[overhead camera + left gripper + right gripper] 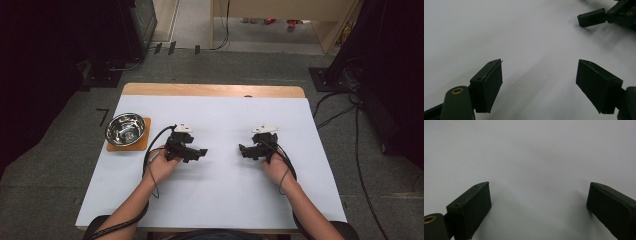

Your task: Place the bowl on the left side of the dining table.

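Both hands rest low over the white table top (pixel 220 120), each holding a black two-jaw gripper. My left gripper (pixel 201 152) points right toward the table's middle; in its own view the left gripper (pixel 539 87) stands open over bare white surface, nothing between the jaws. My right gripper (pixel 242 149) points left, facing the other one. The right gripper view shows the right gripper (pixel 539 207) open wide too, with only white table between its pads. The right gripper's jaw tip (pixel 592 18) appears at the top right of the left gripper view.
A shiny steel bowl (pixel 125 129) sits on an orange-brown square mat (pixel 144 142) at the table's left edge. The table's wooden far rim (pixel 210 90) shows beyond the white sheet. Cables (pixel 340 110) and dark equipment stand on the floor around.
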### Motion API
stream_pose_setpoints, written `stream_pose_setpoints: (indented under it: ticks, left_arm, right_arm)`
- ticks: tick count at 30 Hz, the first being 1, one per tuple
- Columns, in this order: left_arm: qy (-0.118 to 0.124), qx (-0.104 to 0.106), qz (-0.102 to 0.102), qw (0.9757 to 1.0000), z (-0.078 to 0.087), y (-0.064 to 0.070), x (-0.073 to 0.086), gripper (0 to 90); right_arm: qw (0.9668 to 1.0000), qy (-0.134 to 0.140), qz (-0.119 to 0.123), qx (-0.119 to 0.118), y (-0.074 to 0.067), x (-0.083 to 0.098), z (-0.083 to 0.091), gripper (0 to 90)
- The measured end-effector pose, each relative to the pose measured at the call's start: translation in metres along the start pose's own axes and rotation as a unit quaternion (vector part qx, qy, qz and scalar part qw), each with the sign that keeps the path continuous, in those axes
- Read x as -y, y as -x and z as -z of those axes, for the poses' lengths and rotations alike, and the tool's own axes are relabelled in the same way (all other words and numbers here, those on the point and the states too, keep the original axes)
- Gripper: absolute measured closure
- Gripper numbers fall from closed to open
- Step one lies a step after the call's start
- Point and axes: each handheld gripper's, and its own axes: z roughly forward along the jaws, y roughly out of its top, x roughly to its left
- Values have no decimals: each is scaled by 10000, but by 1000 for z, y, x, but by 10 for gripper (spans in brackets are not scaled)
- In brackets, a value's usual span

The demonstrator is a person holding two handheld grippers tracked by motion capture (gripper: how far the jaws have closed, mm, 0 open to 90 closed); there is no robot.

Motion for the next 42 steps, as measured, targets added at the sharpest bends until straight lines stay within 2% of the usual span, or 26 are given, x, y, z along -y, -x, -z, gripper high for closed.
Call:
stream_pose_setpoints:
  ticks: [6,8,17,21,23,27,31,34,42]
  left_arm:
    - [-90,30,-205,9997,-10,11,0,215]
    - [-137,12,-370,9992,-16,17,1,216]
    - [-199,89,-579,9981,-27,29,3,214]
    - [-305,85,-745,9967,-32,35,4,214]
    - [-302,45,-918,9953,-35,39,5,189]
    - [-269,-8,-1027,9944,-38,42,6,177]
    - [-303,-71,-1224,9920,-39,45,8,154]
    - [-303,-110,-1275,9913,-41,46,8,131]
    - [-225,-24,-1329,9909,-42,46,11,88]
  right_arm:
    - [10000,2,2,-2,0,0,0,53]
    - [10000,10,16,-3,0,0,0,52]
    - [10000,1,4,-6,0,0,0,52]
    - [10000,0,7,-5,0,0,0,52]
    - [10000,0,6,-5,0,0,0,52]
    - [10000,-1,7,-7,0,0,0,52]
    - [10000,1,5,-5,0,0,0,53]
    - [10000,-1,5,-6,0,0,0,53]
    - [10000,-3,0,-7,0,0,0,52]
